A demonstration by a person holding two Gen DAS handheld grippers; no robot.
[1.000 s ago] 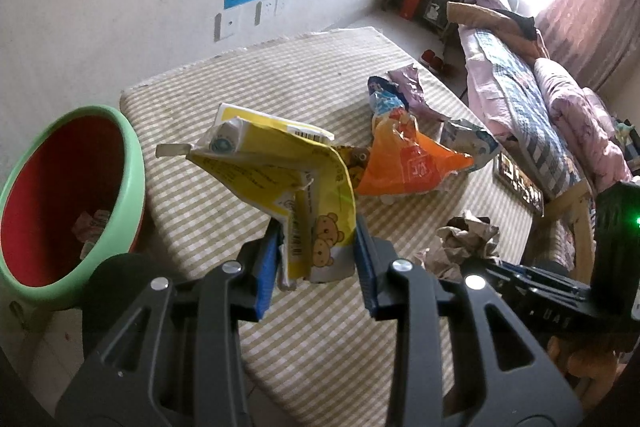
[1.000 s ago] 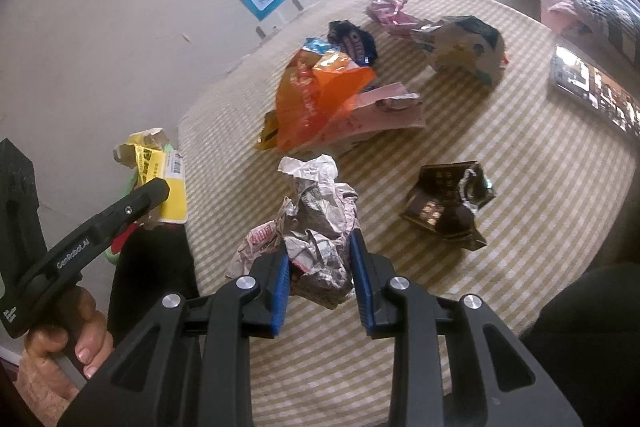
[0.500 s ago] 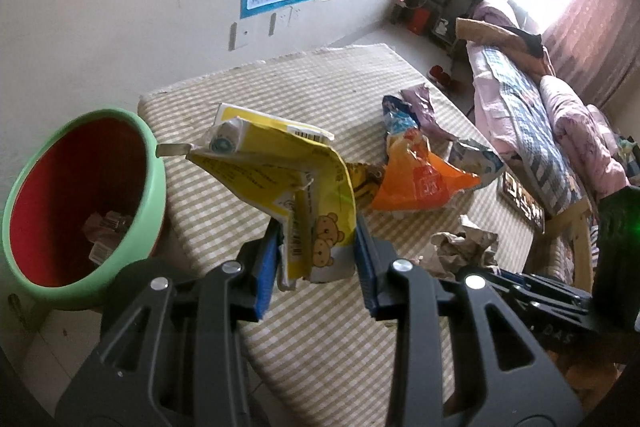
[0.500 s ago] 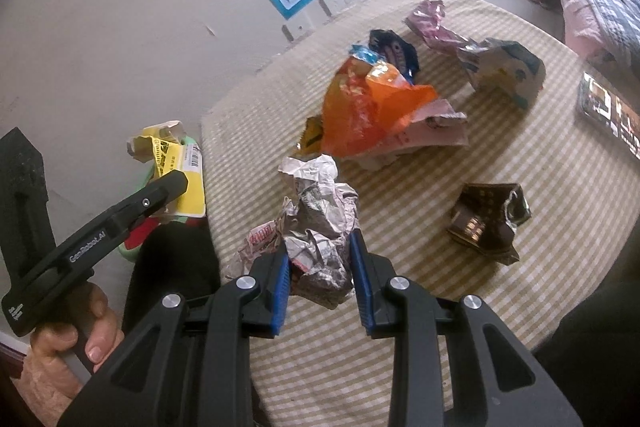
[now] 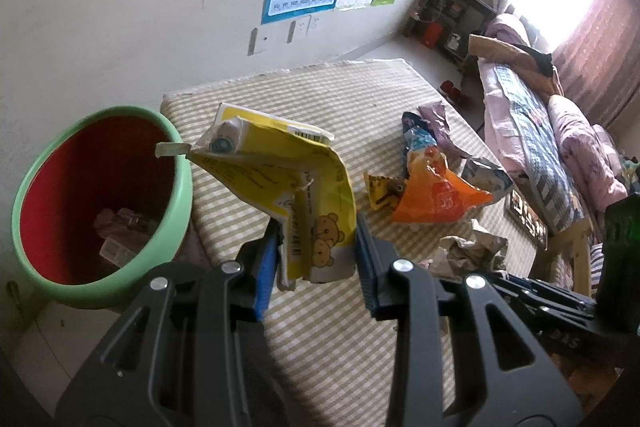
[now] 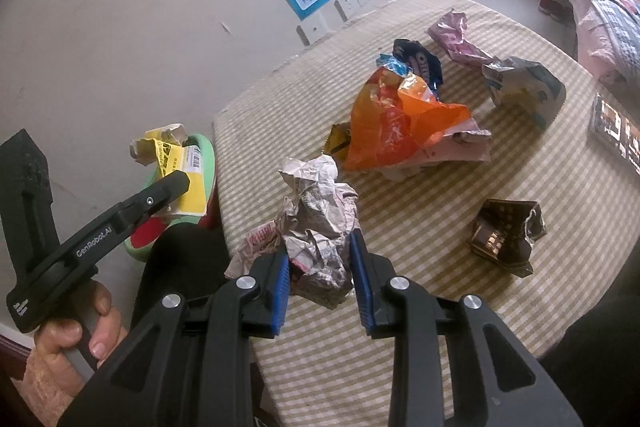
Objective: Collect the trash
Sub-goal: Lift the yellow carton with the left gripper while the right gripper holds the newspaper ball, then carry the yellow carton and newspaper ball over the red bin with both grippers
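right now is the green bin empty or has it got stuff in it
Not empty. The left wrist view looks into the green bin, and a few pieces of crumpled trash lie at its red bottom; most of the inside is bare.

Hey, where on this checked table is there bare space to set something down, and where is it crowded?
Bare cloth: the far end of the table by the wall, and the near strip between the crumpled newspaper and brown wrapper. Crowded: the middle, around the orange bag, the blue wrapper and the pink wrapper.

tablecloth [image 6: 420,287]: checked cloth | newspaper wad [image 6: 320,227]: crumpled (matt) | orange bag [image 6: 400,123]: glossy plastic
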